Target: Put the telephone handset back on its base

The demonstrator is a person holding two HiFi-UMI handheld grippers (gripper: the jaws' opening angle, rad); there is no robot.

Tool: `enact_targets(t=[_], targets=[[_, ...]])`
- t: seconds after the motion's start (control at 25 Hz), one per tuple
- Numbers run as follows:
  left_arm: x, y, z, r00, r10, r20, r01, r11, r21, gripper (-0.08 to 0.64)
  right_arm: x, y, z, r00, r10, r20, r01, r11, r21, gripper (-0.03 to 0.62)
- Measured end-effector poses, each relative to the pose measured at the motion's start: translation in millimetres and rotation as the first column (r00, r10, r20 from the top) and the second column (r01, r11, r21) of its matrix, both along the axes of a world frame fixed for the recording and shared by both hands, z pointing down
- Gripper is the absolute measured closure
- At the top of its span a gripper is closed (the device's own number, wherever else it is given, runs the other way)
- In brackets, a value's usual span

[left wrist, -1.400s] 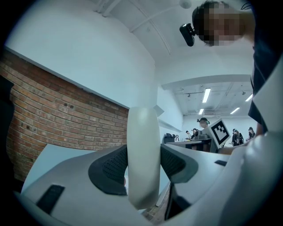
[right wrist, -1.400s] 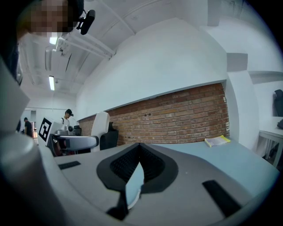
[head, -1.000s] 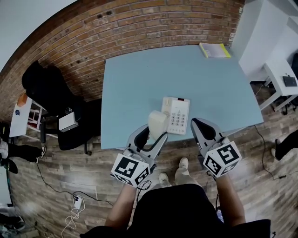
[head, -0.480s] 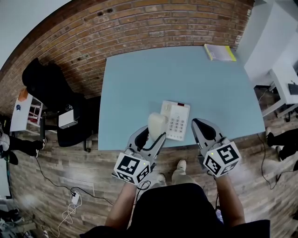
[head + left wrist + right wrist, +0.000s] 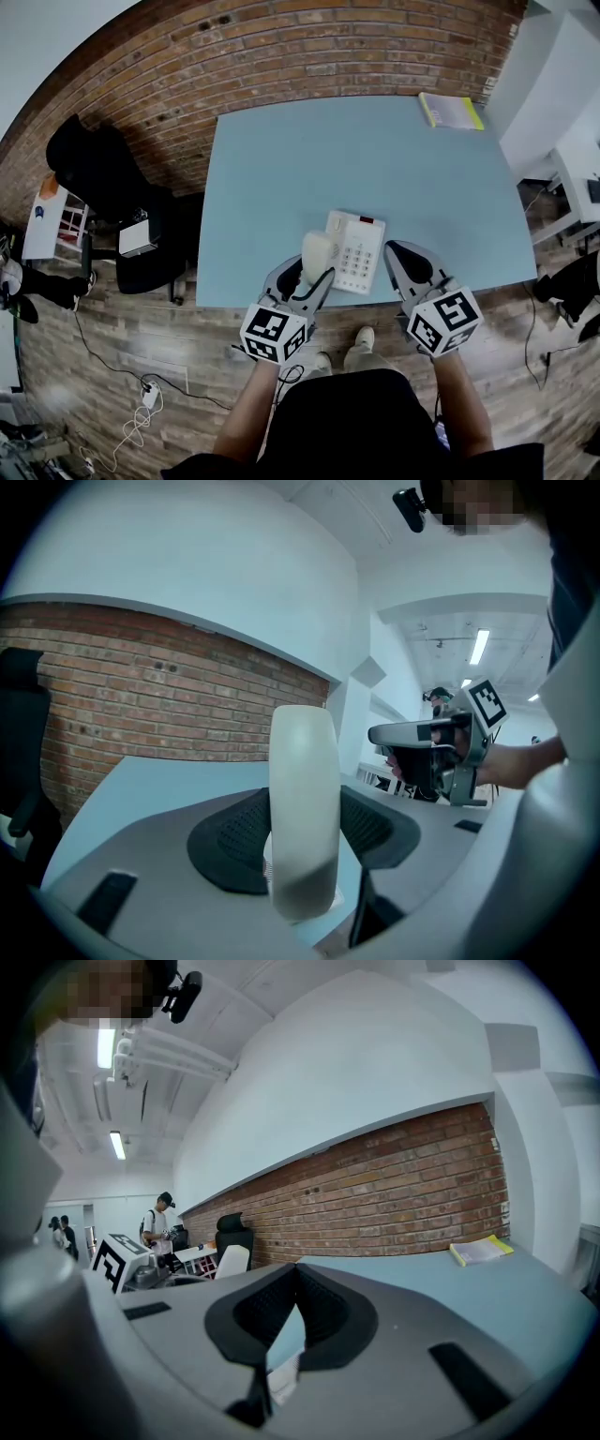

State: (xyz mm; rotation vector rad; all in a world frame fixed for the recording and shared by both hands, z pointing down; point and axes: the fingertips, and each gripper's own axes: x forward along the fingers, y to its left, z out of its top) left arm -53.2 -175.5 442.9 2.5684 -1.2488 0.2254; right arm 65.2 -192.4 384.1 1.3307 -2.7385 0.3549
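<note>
The blue table point(image 5: 375, 159) carries the telephone base point(image 5: 361, 251) near its 6 o'clock edge. The cream handset point(image 5: 317, 255) is at the base's 9 o'clock side, clamped in the jaws of the left gripper point(image 5: 305, 277). The right gripper point(image 5: 405, 261), at the base's 4 o'clock, has its jaws together and holds nothing.

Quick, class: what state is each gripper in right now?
Left gripper: shut on the handset.
Right gripper: shut, empty.
</note>
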Motion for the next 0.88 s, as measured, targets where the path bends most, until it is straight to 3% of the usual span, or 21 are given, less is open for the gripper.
enact_targets(t=[0.88], targets=[[4.6, -34.1, 68.3, 0.997, -0.022, 0.078, 0.03, 0.994, -0.106, 0.327, 11.5, -22.0, 30.8, 0.997, -0.018, -0.071, 0.015, 0.999, -0.045, 0.58]])
